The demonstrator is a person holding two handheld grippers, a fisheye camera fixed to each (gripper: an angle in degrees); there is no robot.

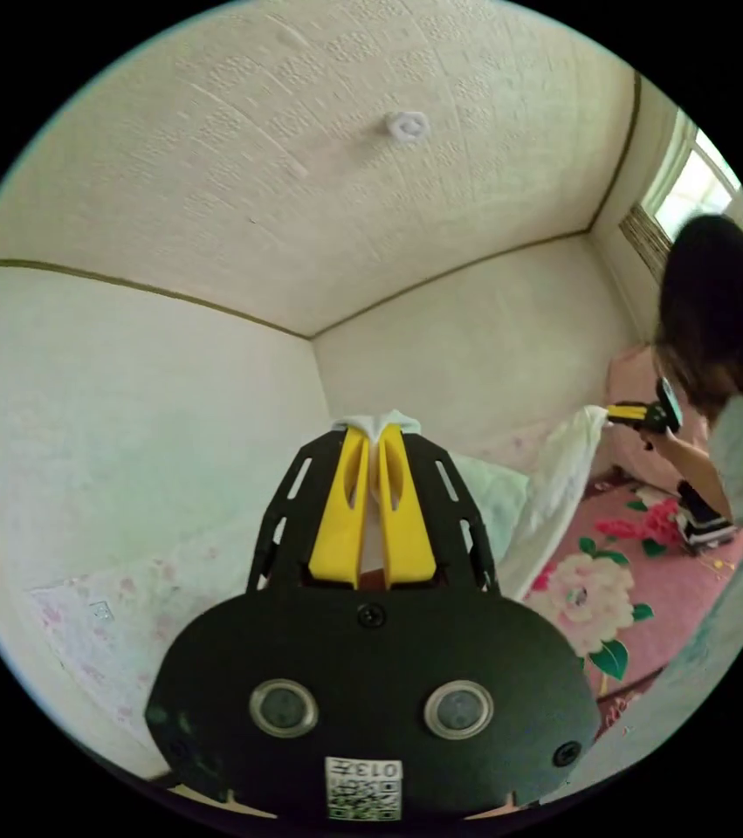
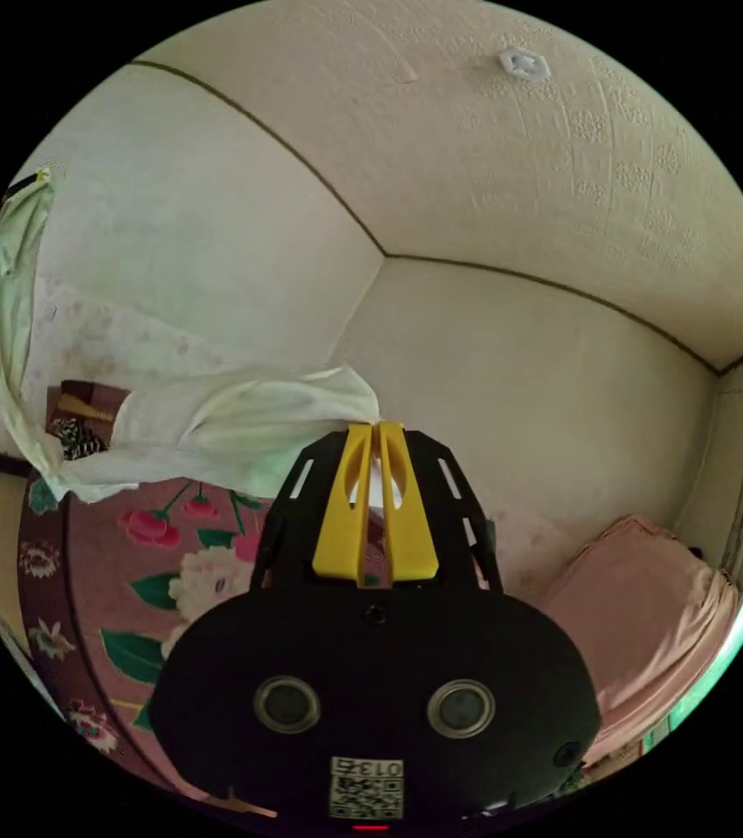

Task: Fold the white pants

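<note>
The white pants (image 1: pixel 554 489) hang stretched in the air between my two grippers. My left gripper (image 1: pixel 377 429) has its yellow jaws shut on one corner of the cloth, which bunches at the tips. Far right in the left gripper view, the right gripper (image 1: pixel 626 412) pinches the other end, held in a person's hand. In the right gripper view, my right gripper (image 2: pixel 375 428) is shut on the white pants (image 2: pixel 240 419), which sag leftward and rise to the left gripper (image 2: pixel 35 181) at the far upper left.
A pink floral rug (image 1: pixel 633 594) covers the floor below. Pink folded bedding (image 2: pixel 650 611) lies against the wall near a window (image 1: pixel 694 183). The person (image 1: pixel 729 410) stands at the right. Pale walls close the room's corner.
</note>
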